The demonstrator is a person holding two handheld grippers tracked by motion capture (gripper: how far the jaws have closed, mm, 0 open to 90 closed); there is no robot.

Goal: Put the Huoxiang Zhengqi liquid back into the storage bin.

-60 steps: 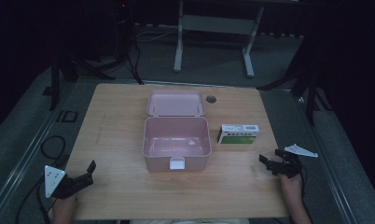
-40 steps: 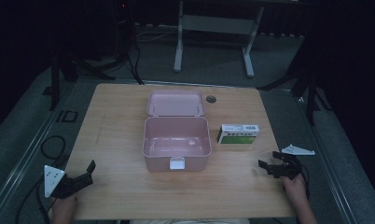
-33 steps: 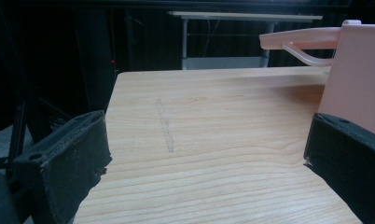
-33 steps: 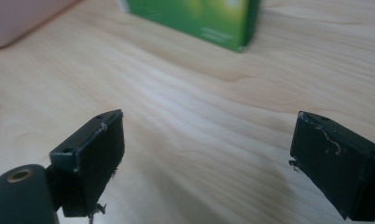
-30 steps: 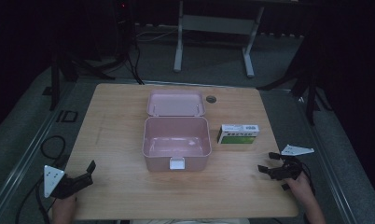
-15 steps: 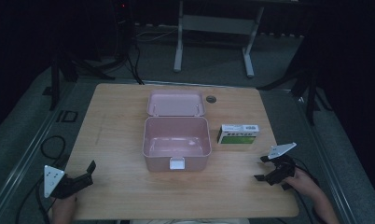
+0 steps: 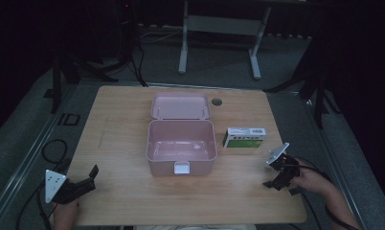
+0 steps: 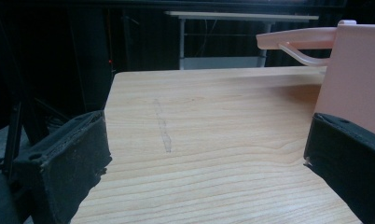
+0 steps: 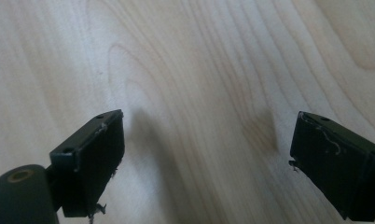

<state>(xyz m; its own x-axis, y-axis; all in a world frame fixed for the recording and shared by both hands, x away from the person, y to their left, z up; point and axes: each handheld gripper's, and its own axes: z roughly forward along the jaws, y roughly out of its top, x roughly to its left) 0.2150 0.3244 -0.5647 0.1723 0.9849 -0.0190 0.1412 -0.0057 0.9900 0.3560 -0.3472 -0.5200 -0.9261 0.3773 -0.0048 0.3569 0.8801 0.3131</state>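
At the near left corner of the light wooden worktop (image 7: 123, 120), the left tongs (image 7: 91, 176) lie low, held by a hand (image 7: 65, 213) at the near edge. Their two black jaws stand wide apart and hold nothing; in the left gripper view only bare wood is between them. A grey three-cornered plate (image 7: 53, 183) sits on top of them, and they point toward the middle of the worktop.

At the near right side, the right tongs (image 7: 273, 178) are held by the other hand (image 7: 311, 178) and are tilted down toward the wood. In the right gripper view their jaws are also wide apart and empty, with only wood grain under them.

A little farther, in the middle of the worktop, stands the pink plastic rectangular box (image 7: 181, 148). It is open and looks empty inside, and a small white latch is on its near wall. Its pink lid (image 7: 181, 106) lies back behind it, toward the far side. The right jaw in the left gripper view stands in front of the box wall (image 8: 356, 74).

Just beside the box on its right lies a small green and white carton (image 7: 244, 137), apart from the box and well apart from the right tongs.

Near the far edge there is a small dark round hole (image 7: 216, 101) in the worktop.
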